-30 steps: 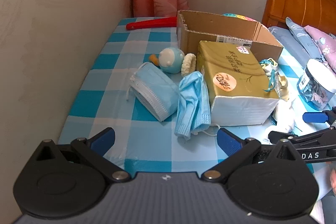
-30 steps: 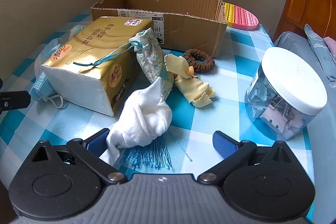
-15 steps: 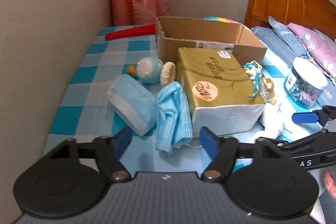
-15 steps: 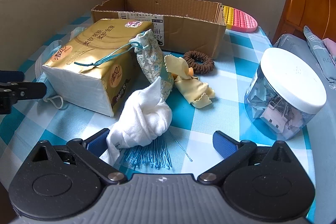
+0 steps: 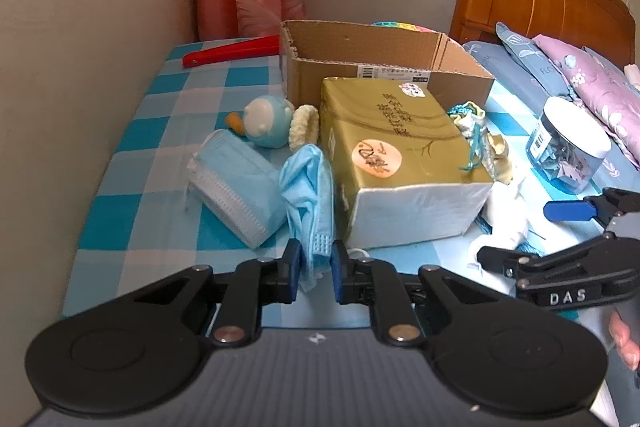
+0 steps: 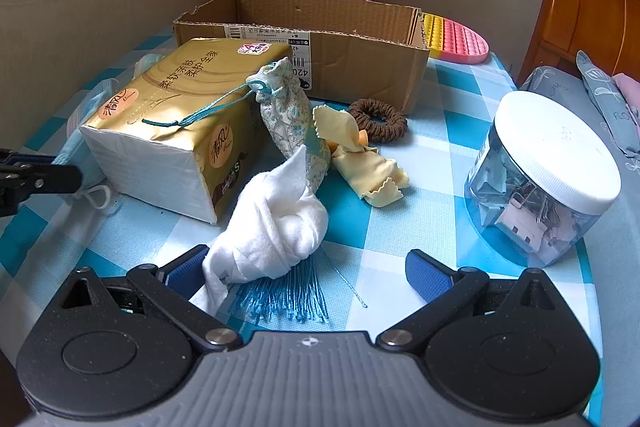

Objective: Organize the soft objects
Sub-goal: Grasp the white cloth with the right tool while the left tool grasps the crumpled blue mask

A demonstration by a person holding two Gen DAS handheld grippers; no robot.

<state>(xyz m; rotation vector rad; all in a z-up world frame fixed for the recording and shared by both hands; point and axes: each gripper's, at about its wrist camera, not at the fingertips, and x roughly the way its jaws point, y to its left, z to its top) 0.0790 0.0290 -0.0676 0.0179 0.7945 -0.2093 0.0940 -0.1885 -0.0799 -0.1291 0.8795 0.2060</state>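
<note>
My left gripper (image 5: 312, 265) is shut on the near end of a crumpled blue face mask (image 5: 308, 187) that lies beside a gold tissue pack (image 5: 396, 155). A folded stack of blue masks (image 5: 236, 187) lies left of it. My right gripper (image 6: 308, 273) is open, with a white cloth bundle (image 6: 276, 223) against its left finger. A patterned drawstring pouch (image 6: 288, 115), a yellow cloth (image 6: 360, 155) and a brown scrunchie (image 6: 378, 121) lie beyond it. An open cardboard box (image 6: 320, 43) stands at the back.
A clear jar of binder clips (image 6: 544, 179) stands at the right. A blue toy duck (image 5: 264, 121) and a cream scrunchie (image 5: 302, 127) lie left of the tissue pack. A red tool (image 5: 232, 51) lies by the wall. A bed (image 5: 580, 75) adjoins the table's right side.
My left gripper moved forward and closed from wide open onto the crumpled blue mask. My right gripper has stayed still and open.
</note>
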